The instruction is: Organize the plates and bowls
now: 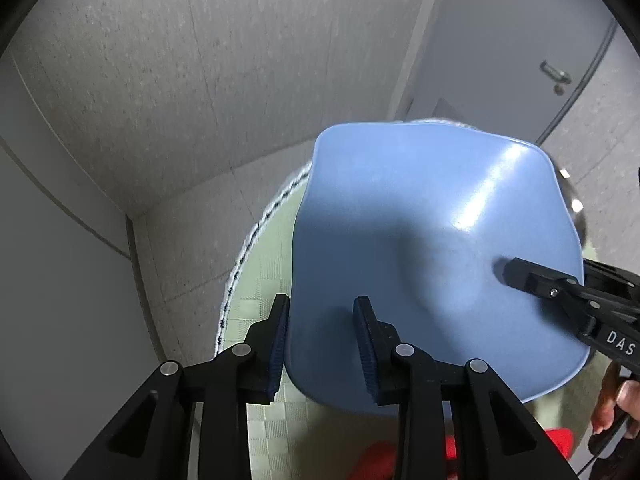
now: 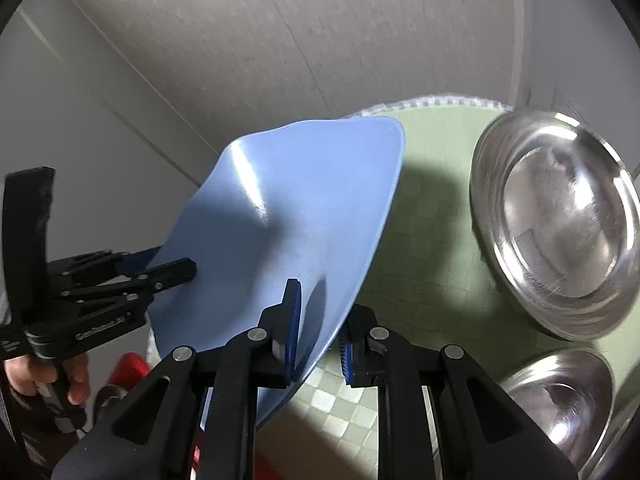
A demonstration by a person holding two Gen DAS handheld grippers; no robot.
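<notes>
A blue square plate (image 1: pixel 432 248) is held tilted above a round table with a green checked cloth (image 1: pixel 264 276). My left gripper (image 1: pixel 322 344) straddles the plate's near edge with its jaws apart; whether the pads touch the plate is unclear. My right gripper (image 2: pixel 318 328) straddles the plate's (image 2: pixel 288 216) other edge the same way, with a visible gap at its right pad. Each gripper shows in the other's view, the right one (image 1: pixel 560 292) and the left one (image 2: pixel 132 280), with one finger lying on the plate's face.
A steel plate (image 2: pixel 556 216) lies on the green cloth (image 2: pixel 424 248) at the right, with a steel bowl (image 2: pixel 560 400) nearer me. Something red (image 1: pixel 400 460) lies below the table edge. Grey walls and a door (image 1: pixel 520 40) stand behind the table.
</notes>
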